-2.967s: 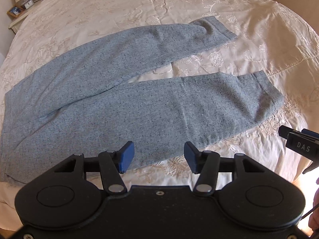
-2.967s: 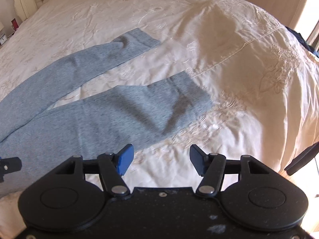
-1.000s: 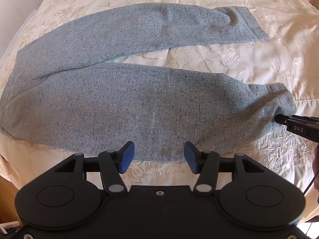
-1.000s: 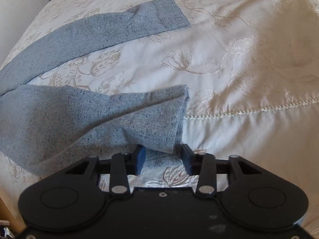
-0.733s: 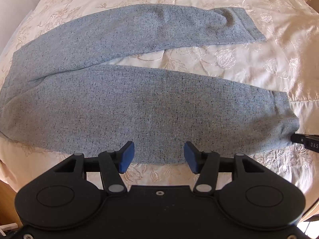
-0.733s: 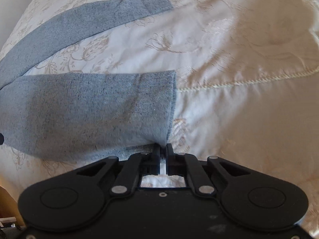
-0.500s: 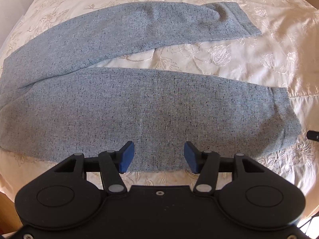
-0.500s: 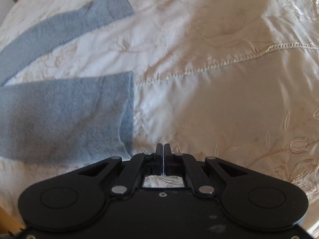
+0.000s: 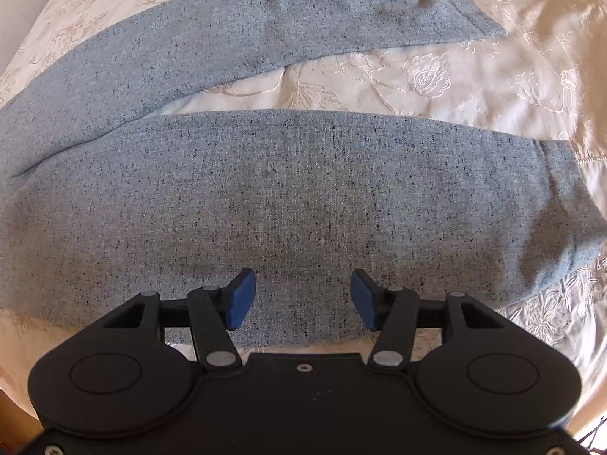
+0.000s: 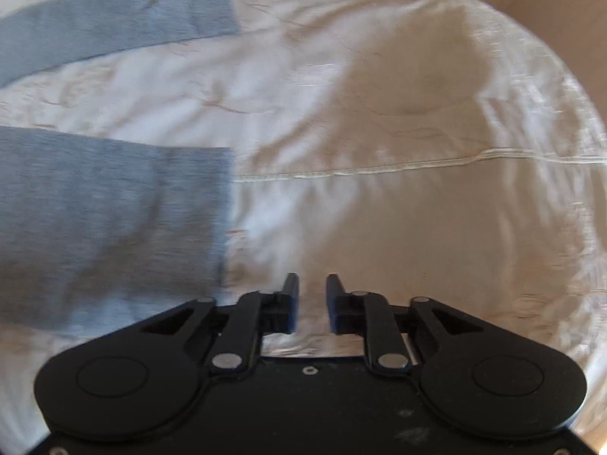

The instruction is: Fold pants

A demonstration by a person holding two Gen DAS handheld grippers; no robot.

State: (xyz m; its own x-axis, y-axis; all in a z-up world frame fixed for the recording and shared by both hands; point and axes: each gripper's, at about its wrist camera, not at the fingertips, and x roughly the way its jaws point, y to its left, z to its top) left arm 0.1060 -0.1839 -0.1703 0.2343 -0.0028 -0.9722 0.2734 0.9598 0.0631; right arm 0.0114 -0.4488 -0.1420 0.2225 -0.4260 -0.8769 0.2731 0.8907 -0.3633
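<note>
Grey speckled pants [image 9: 288, 197] lie spread flat on a bed covered with a cream bedspread [image 9: 493, 76] stitched with flowers. The two legs run side by side across the left wrist view, joined at the left and parted toward the right, with a wedge of bedspread showing between them. The far leg [image 9: 303, 26] reaches to a cuff at the upper right; the near leg [image 9: 341, 208] is wider in the picture and ends in a cuff [image 9: 561, 204] at the right, where the cloth is slightly rumpled.

The left hand-held gripper [image 9: 302, 299] points steeply down over the near leg, close to its near edge. Its blue-padded fingers [image 9: 239, 299] stand wide apart with nothing gripped; the cloth lies below them.

The right wrist view is blurred. The right hand-held gripper [image 10: 313, 301] is over bare bedspread, just to the right of the near leg's cuff [image 10: 212, 220]. Its fingers are drawn near each other with a narrow gap left, and nothing is between them. The far leg's cuff [image 10: 197, 11] shows at the upper left. A raised seam [image 10: 379, 170] crosses the bedspread from the near cuff toward the right.
</note>
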